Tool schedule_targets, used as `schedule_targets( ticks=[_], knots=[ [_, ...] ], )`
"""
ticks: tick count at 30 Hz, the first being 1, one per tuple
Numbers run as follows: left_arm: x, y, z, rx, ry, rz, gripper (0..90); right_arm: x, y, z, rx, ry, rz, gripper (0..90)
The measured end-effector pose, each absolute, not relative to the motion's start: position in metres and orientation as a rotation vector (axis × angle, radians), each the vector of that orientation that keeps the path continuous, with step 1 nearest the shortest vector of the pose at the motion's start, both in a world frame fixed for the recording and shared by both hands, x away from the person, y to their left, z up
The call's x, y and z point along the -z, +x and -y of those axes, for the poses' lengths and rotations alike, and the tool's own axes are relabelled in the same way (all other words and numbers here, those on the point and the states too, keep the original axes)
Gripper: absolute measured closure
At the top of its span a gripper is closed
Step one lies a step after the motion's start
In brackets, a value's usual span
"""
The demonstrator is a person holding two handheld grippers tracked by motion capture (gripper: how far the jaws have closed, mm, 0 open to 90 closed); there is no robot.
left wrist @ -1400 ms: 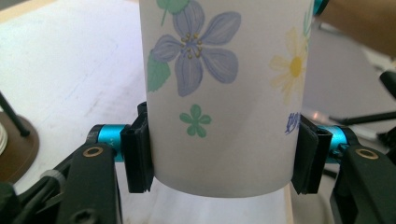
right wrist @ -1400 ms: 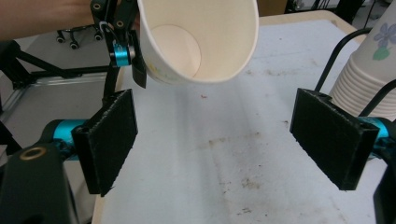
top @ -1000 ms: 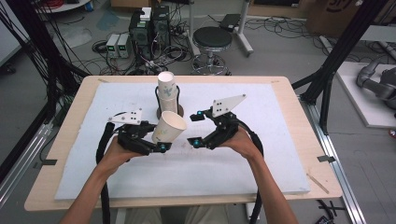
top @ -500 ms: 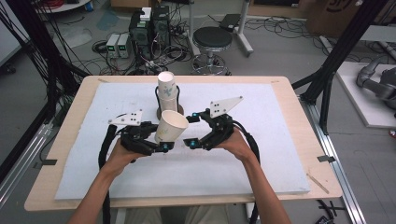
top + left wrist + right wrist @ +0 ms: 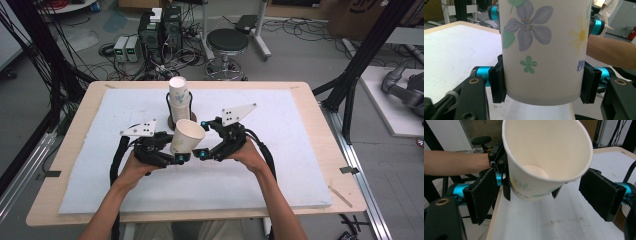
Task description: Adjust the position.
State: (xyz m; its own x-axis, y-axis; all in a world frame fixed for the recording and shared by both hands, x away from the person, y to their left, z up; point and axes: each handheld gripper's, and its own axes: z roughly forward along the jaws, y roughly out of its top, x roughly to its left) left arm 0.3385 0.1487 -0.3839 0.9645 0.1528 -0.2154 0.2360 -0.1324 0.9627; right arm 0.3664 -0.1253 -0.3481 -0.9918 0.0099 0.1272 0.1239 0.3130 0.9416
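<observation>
White paper cup (image 5: 544,55), floral print

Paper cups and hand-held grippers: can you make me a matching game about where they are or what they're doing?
Things:
1. flowered paper cup
2. stack of paper cups
3. left hand-held gripper
4. right hand-held gripper

States:
A. jaws open on either side of the cup, not pressing it
B. stands upright in a dark holder at the back of the white mat
C. held tilted above the mat
D. jaws shut on the cup's lower part

Pairs: 1-C, 2-B, 3-D, 4-A
</observation>
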Motion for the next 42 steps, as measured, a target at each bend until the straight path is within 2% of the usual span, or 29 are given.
schedule_targets(
  ticks=[18,42],
  knots=[
    [0.388,0.338,-0.135,0.083,1.734,-0.248,37.0,0.352,0.369,0.119,1.786,-0.087,2.412,16.5],
    [0.389,0.338,-0.132,0.091,1.731,-0.211,37.1,0.354,0.374,0.118,1.825,-0.001,2.293,34.4]
  ],
)
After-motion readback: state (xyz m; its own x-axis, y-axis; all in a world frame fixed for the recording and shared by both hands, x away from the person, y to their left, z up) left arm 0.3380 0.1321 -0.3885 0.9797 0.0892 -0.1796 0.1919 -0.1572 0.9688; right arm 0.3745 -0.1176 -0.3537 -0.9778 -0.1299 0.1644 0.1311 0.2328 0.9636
